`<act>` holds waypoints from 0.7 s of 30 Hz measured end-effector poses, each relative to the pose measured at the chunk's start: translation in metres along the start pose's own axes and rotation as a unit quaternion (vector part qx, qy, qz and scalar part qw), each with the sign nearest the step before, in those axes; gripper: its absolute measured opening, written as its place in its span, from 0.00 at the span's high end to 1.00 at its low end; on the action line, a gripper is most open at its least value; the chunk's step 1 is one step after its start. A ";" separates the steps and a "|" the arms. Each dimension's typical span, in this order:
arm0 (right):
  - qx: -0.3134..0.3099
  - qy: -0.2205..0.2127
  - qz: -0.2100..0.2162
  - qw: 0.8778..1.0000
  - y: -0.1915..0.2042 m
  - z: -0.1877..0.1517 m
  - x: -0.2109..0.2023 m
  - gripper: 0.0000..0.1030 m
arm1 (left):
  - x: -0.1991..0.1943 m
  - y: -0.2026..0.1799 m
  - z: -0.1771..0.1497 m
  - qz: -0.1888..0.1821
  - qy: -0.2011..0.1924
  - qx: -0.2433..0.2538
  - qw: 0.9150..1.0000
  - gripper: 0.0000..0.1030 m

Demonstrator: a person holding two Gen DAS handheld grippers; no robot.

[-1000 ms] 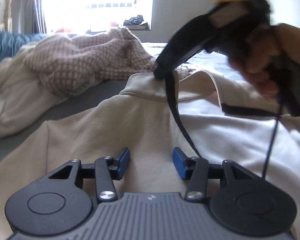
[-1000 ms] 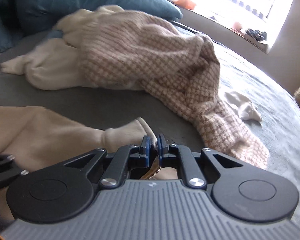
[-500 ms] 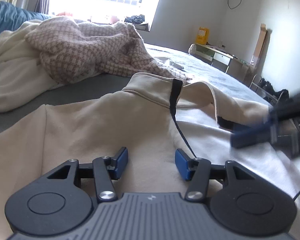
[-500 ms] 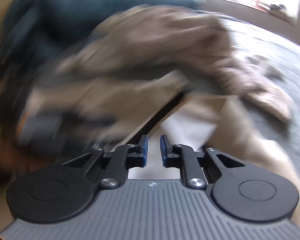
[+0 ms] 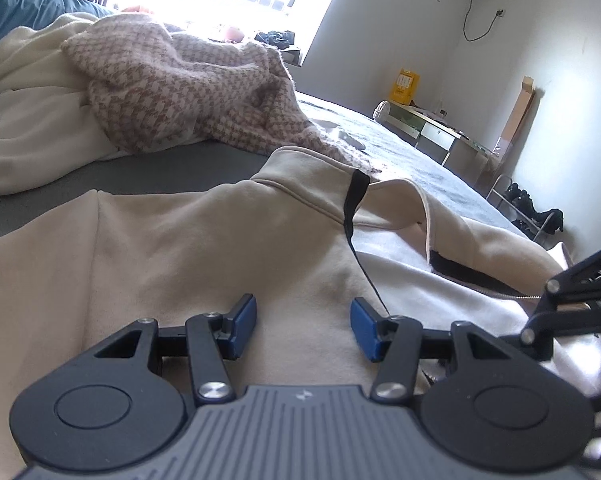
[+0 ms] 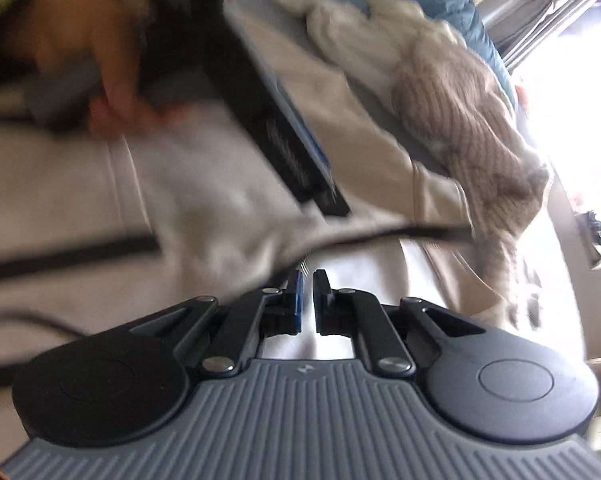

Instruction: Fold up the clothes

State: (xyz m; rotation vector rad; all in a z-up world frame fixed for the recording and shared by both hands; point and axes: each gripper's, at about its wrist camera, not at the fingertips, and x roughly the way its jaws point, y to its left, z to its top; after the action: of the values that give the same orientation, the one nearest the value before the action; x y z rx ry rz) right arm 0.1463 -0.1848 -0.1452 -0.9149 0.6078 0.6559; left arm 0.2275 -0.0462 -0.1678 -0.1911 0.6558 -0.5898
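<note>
A beige zip jacket (image 5: 204, 248) with a black zipper tape (image 5: 354, 200) lies spread on the grey bed, its front flap turned back to show the white lining (image 5: 432, 292). My left gripper (image 5: 304, 322) hovers open just above the jacket's chest, nothing between its blue pads. In the blurred right wrist view my right gripper (image 6: 308, 296) is over the white lining (image 6: 348, 272) beside the zipper edge; its jaws are closing to a thin slit with nothing seen between them. The right gripper's black linkage (image 5: 572, 304) enters the left wrist view at the right edge.
A pink-and-white houndstooth sweater (image 5: 188, 84) and a cream garment (image 5: 24, 120) are heaped beyond the jacket, with a blue duvet (image 5: 8, 4) behind. A hand (image 6: 112, 92) holds the left gripper. Low furniture (image 5: 432, 128) lines the far wall.
My right gripper let go of the jacket's collar, swung across to the jacket's open right side and rolled. My left gripper shifted slightly and tilted; its jaws stayed open.
</note>
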 end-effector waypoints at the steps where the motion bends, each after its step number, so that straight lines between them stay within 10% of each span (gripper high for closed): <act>1: -0.007 -0.008 0.006 1.000 0.004 0.002 0.002 0.96 | 0.000 0.000 0.000 0.000 0.000 -0.001 1.000 0.48; 14: -0.106 0.097 -0.094 0.985 0.022 -0.025 0.028 0.99 | -0.001 0.003 0.001 -0.005 -0.001 -0.006 1.000 0.48; 18: 0.098 0.058 -0.035 0.993 -0.027 -0.016 0.015 0.98 | -0.001 0.002 0.000 -0.006 -0.002 -0.007 1.000 0.48; 21: 0.307 0.019 0.041 0.951 -0.080 -0.024 0.022 0.96 | -0.001 0.004 0.000 -0.009 -0.002 -0.011 1.000 0.48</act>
State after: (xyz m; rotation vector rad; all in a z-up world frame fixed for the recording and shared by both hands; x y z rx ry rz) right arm 0.2146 -0.2360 -0.1319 -0.3214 0.8271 0.4781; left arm 0.2286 -0.0426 -0.1681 -0.2185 0.6566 -0.5999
